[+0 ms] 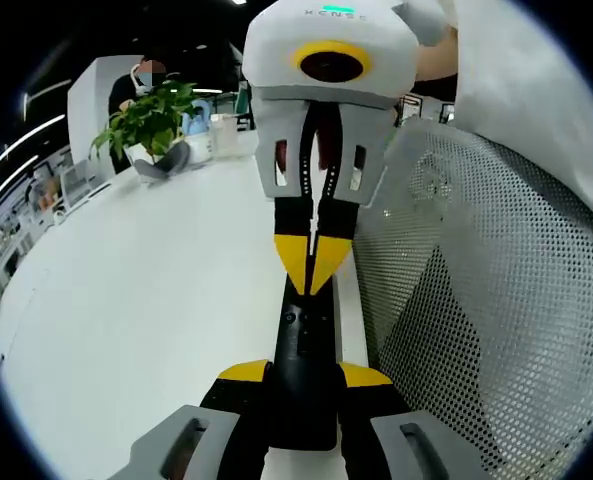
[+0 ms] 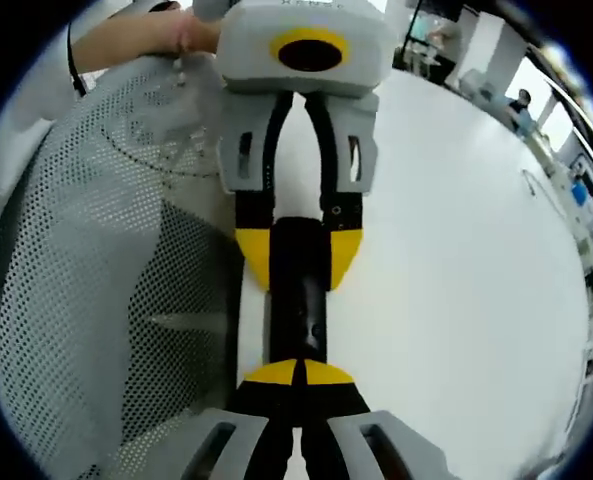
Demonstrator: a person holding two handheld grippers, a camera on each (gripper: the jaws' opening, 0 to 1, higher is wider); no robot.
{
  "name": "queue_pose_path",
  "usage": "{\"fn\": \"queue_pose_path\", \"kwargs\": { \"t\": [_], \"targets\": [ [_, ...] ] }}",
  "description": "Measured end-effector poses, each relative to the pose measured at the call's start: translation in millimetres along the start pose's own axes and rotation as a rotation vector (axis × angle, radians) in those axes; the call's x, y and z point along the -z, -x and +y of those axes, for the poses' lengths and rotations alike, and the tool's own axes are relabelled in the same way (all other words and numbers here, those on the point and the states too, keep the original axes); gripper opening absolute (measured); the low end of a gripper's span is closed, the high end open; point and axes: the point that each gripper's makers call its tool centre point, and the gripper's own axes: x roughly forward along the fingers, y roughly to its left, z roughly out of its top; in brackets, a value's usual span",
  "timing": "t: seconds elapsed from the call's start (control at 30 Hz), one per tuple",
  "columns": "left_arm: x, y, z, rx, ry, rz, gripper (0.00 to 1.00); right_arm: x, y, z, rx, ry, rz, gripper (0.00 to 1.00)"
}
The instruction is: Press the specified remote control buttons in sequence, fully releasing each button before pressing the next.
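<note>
A slim black remote control [image 1: 301, 340] lies lengthwise between the jaws of my left gripper [image 1: 304, 378], which is shut on its sides near the white table's edge. My right gripper [image 1: 314, 272] comes in from the far side with its yellow tips closed together, and they touch the remote's button face. In the right gripper view the same closed tips of the right gripper [image 2: 298, 372] rest on the remote [image 2: 298, 310]. Beyond it the left gripper [image 2: 298, 252] clamps the remote's far end.
The white table [image 1: 126, 300] stretches left, with a potted plant [image 1: 151, 120] at its far end and a person seated behind it. A grey mesh chair back [image 1: 476, 300] [image 2: 86, 250] stands close against the table edge. A hand [image 2: 146, 35] holds the left gripper.
</note>
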Motion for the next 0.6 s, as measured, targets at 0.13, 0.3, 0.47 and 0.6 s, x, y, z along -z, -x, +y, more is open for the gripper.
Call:
{"fn": "queue_pose_path", "kwargs": {
  "t": [0.13,0.3,0.47,0.6],
  "targets": [
    [0.0,0.1,-0.1,0.001,0.001,0.0,0.25,-1.1,1.1,-0.7,0.019,-0.06,-0.112,0.0],
    [0.2,0.1,0.0,0.001,0.001,-0.001,0.25,-0.3,2.7,0.1,0.062,-0.082,-0.217,0.0],
    [0.3,0.1,0.2,0.002,0.003,-0.002,0.25,-0.4,3.7,0.1,0.08,-0.086,-0.288,0.0],
    [0.1,0.1,0.3,0.002,0.006,-0.004,0.25,-3.4,4.4,-1.6,0.053,-0.165,-0.376,0.0]
  ]
}}
